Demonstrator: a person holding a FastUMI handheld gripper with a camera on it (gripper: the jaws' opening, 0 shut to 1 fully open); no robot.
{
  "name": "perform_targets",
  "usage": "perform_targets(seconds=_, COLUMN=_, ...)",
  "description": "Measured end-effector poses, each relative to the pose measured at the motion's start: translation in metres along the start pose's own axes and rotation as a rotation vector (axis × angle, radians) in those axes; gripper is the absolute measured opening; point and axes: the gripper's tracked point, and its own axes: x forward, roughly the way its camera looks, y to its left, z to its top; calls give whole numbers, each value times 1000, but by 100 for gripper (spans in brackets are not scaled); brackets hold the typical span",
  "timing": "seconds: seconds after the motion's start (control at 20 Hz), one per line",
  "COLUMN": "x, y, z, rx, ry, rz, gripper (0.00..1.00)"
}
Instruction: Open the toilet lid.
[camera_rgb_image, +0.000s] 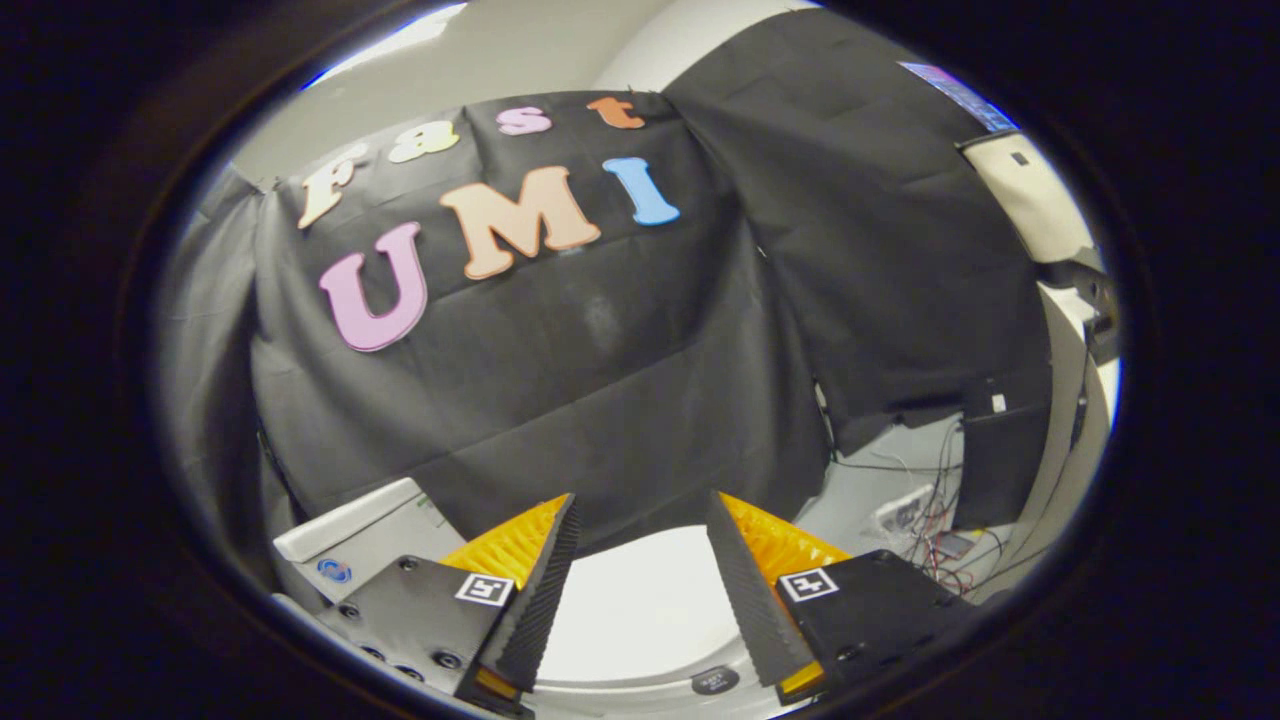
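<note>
A white toilet lid lies below and between my two fingers, seen from above; whether it is raised at all I cannot tell. My gripper is open, with its orange and black fingers spread wide and nothing held between them. They hover over the lid without touching it. A dark round button sits on the white body just under the lid, close to the right finger.
A white box-like unit with a blue mark stands left of the left finger. Right of the toilet, tangled cables and a power strip lie on the floor by a black box. The black cloth wall hangs just beyond.
</note>
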Motion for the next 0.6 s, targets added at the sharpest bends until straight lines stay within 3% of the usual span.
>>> perform_targets(seconds=0.15, x=3, y=-11, z=-29, rx=63, ry=53, rz=-89, gripper=77)
perform_targets(seconds=0.35, x=1, y=-2, z=-70, rx=215, ry=122, rz=-119, gripper=72)
perform_targets(seconds=0.6, x=-13, y=-9, z=-130, rx=345, ry=214, rz=-189, gripper=72)
